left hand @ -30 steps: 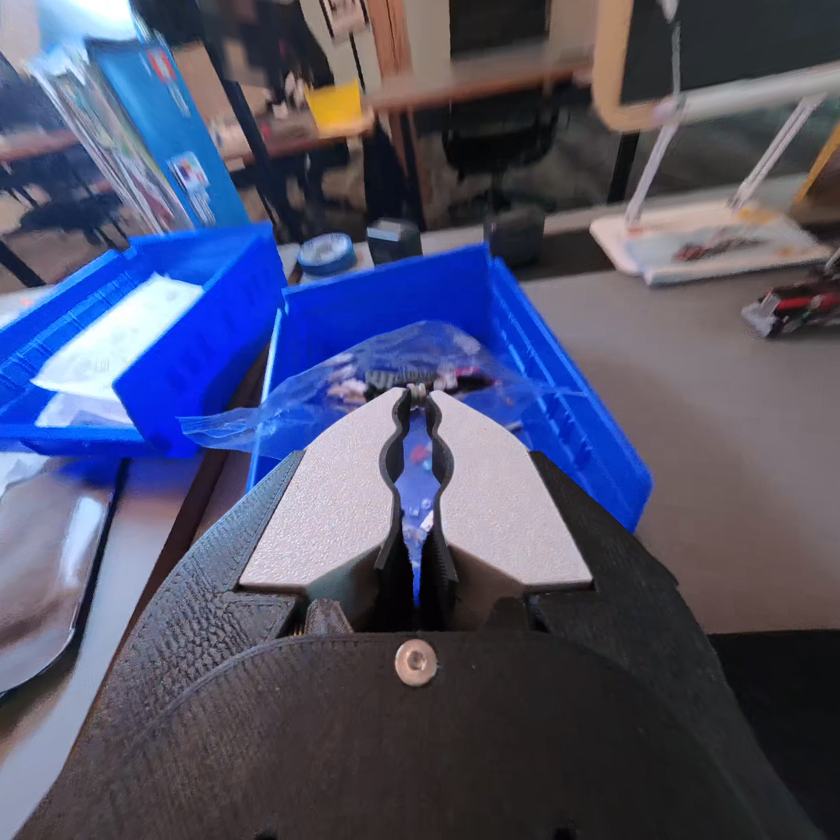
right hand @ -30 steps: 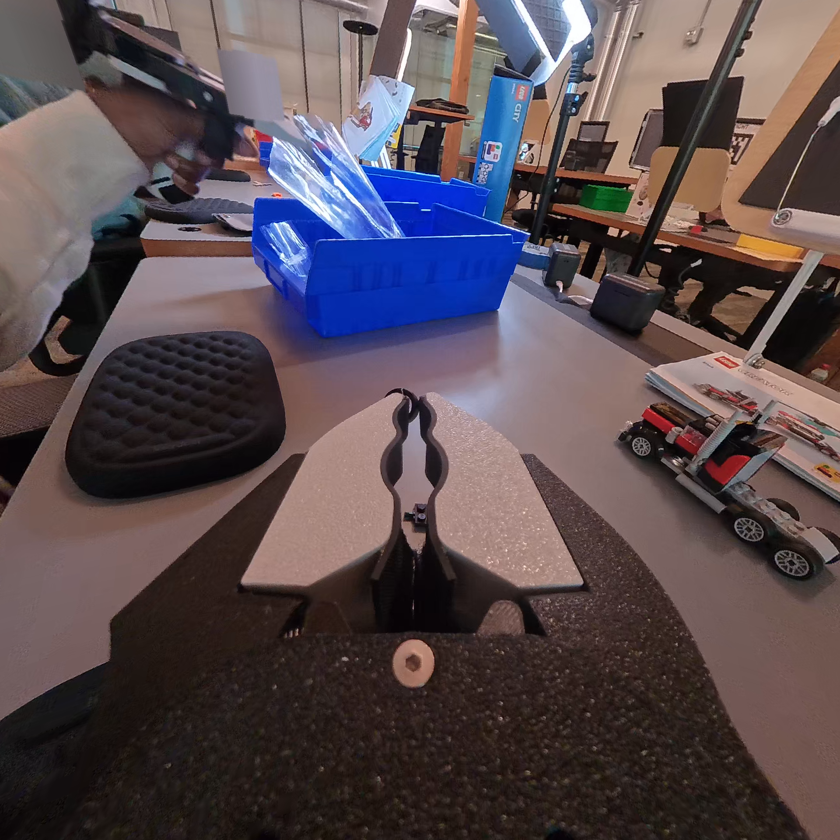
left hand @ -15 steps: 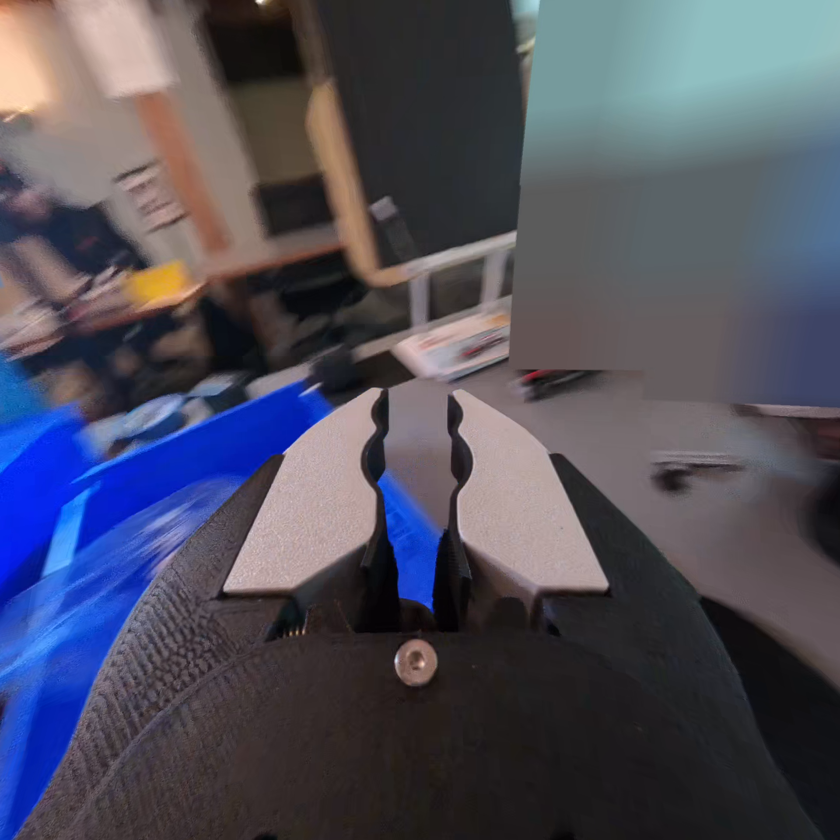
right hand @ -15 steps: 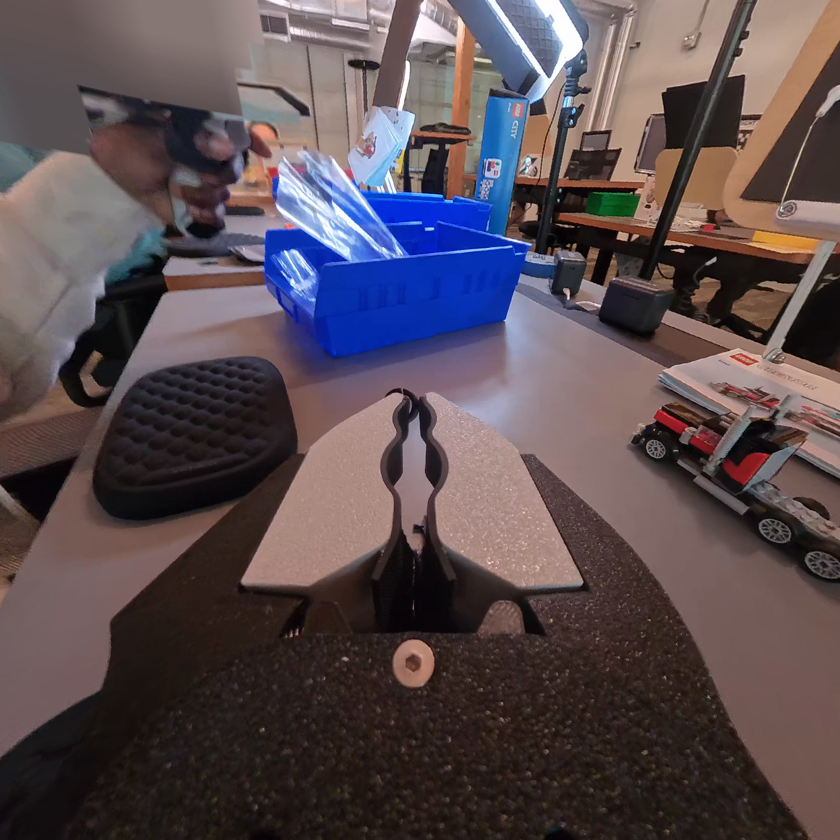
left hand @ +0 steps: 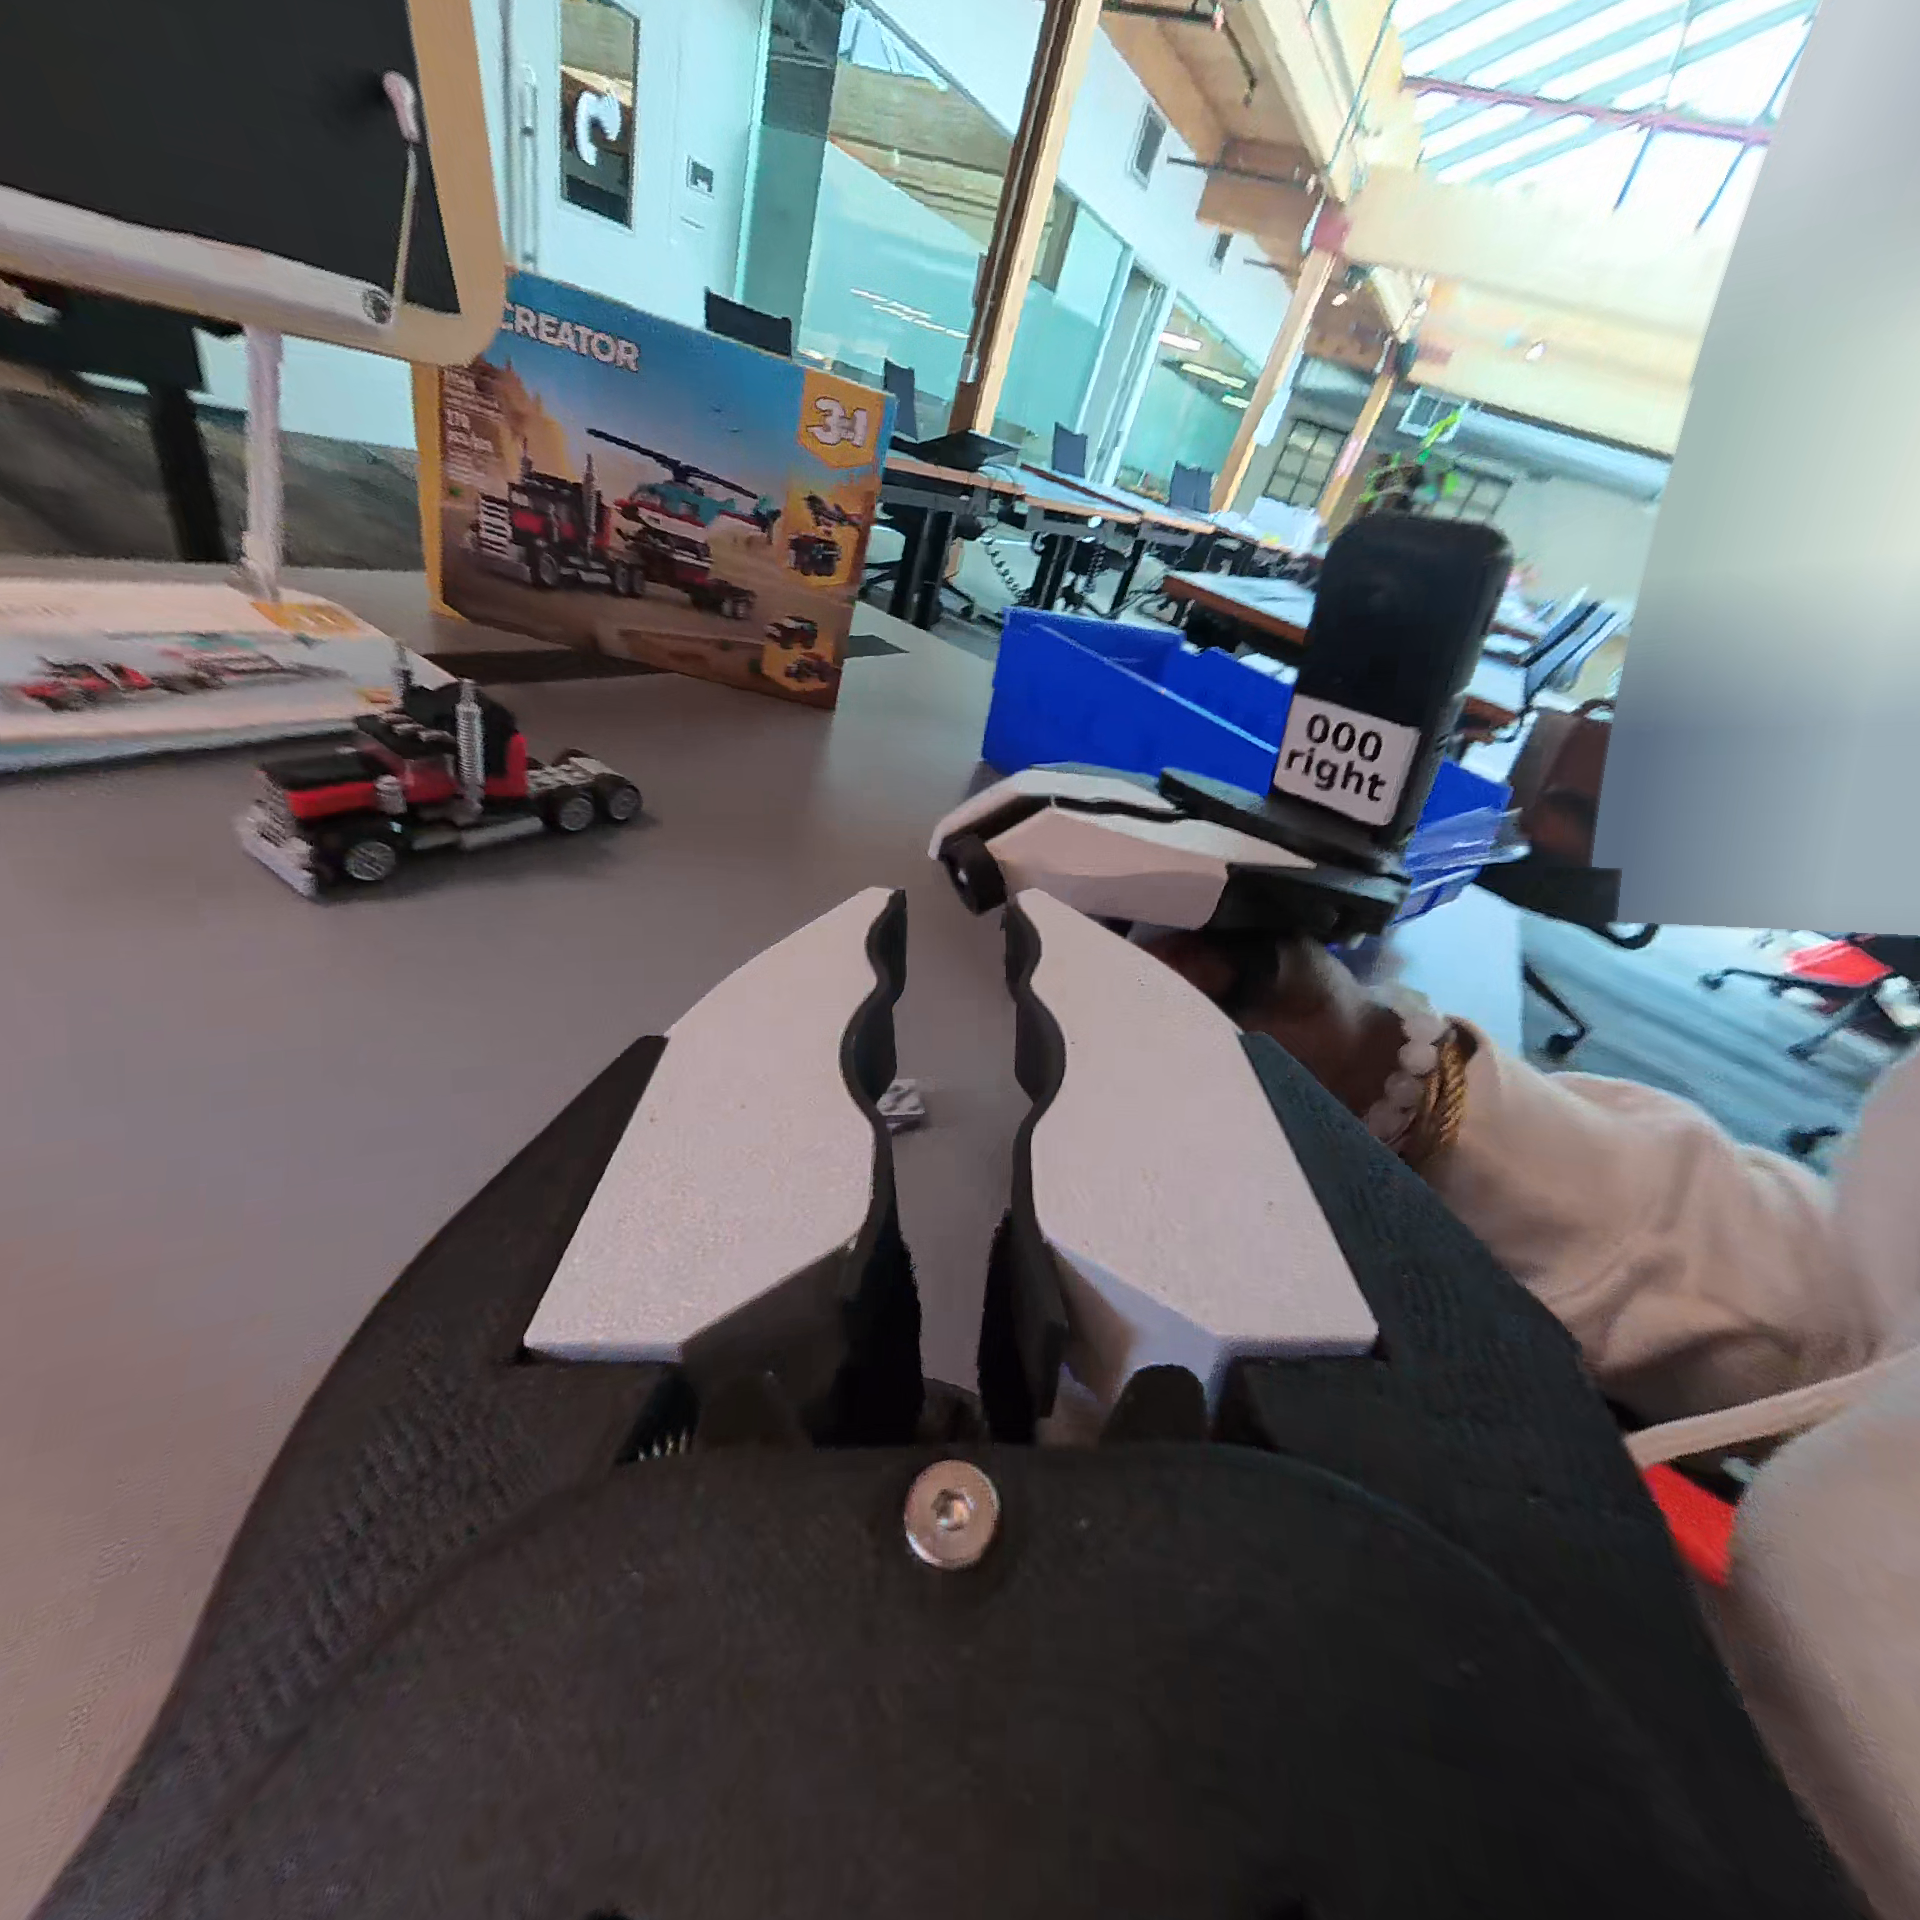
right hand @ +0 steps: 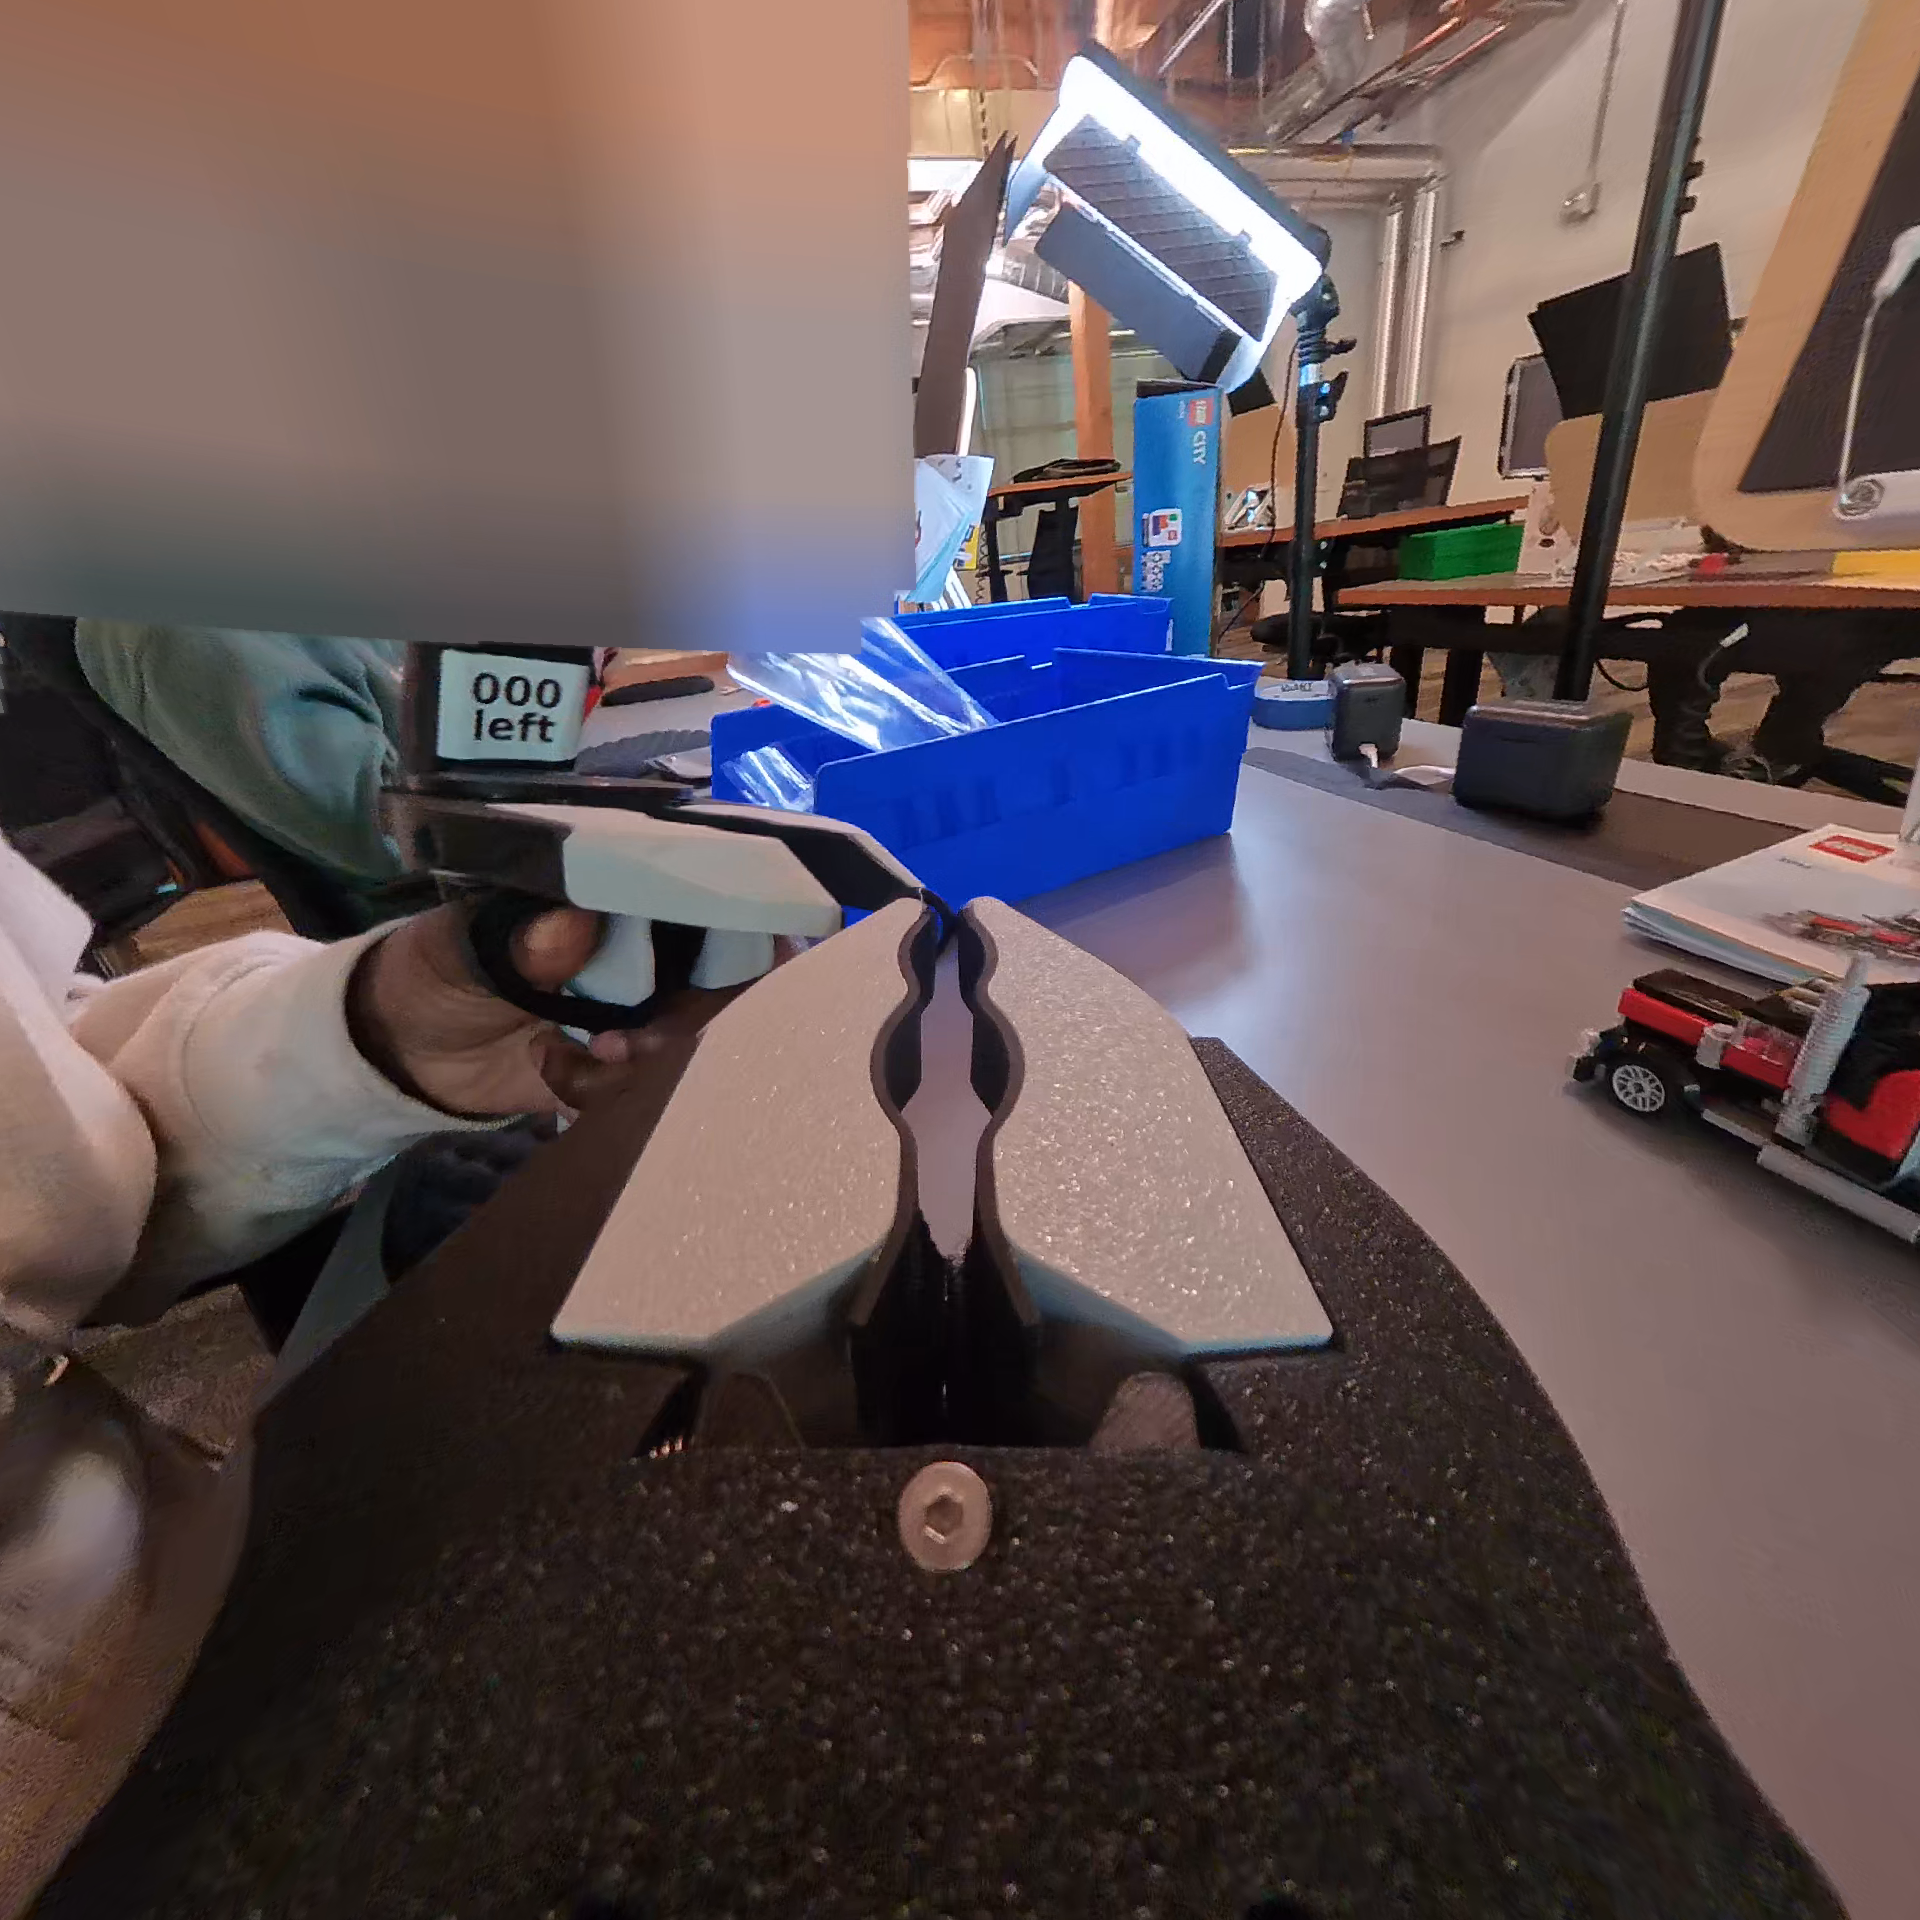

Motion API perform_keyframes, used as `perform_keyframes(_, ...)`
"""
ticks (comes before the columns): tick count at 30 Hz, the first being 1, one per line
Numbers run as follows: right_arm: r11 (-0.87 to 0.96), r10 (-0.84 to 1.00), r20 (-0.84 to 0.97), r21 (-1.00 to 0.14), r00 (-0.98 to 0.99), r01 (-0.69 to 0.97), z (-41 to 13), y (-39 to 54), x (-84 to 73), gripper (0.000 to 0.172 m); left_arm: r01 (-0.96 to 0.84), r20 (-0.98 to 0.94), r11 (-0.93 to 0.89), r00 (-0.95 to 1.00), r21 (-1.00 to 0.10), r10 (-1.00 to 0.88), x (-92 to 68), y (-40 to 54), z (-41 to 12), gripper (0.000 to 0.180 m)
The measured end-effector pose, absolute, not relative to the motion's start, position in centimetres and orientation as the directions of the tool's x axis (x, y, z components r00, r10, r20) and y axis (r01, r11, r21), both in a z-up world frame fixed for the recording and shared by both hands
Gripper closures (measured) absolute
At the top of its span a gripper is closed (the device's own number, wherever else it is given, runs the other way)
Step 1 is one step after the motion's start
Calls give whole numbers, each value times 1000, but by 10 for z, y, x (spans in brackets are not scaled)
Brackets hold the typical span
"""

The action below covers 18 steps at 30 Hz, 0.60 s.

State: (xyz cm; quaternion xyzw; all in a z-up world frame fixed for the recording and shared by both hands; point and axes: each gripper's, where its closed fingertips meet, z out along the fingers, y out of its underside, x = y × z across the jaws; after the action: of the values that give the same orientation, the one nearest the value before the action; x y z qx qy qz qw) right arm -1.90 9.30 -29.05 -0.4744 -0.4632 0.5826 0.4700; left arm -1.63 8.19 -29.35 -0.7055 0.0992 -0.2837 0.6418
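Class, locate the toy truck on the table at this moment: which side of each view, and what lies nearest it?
The toy truck stands on the grey table, left in the left wrist view and far right in the right wrist view, just before the instruction booklet.

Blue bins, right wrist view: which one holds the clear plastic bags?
The nearer blue bin; clear bags stick up from it. The bin behind is mostly hidden.
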Motion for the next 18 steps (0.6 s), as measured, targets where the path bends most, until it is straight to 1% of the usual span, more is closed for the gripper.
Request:
perform_keyframes(4, -96, 990, -86, -991, -109, -90, -293, 89, -21, 168, 300, 371, -218, 747, -929, -552, -9, 81, -296, 163)
perform_keyframes(5, -87, 991, -77, -993, -109, -84, -294, 88, -22, 168, 326, 405, -239, 724, -914, -559, -7, 80, -297, 166)
perform_keyframes(6, -77, 992, -68, -994, -108, -81, -294, 87, -22, 168, 348, 431, -255, 705, -902, -563, -7, 81, -298, 172)
perform_keyframes(8, -59, 994, -51, -995, -102, -79, -295, 86, -22, 168, 369, 447, -255, 689, -894, -570, -8, 80, -299, 174)
perform_keyframes(11, -54, 991, -44, -995, -125, -80, -294, 83, -22, 168, 358, 433, -247, 686, -901, -585, -10, 77, -298, 175)
perform_keyframes(14, -91, 987, -73, -989, -144, -120, -289, 85, -17, 167, 335, 402, -223, 729, -916, -554, -23, 76, -297, 175)
perform_keyframes(18, -155, 985, -138, -972, -103, -178, -283, 99, -9, 167, 252, 288, -140, 816, -958, -501, -55, 59, -277, 174)
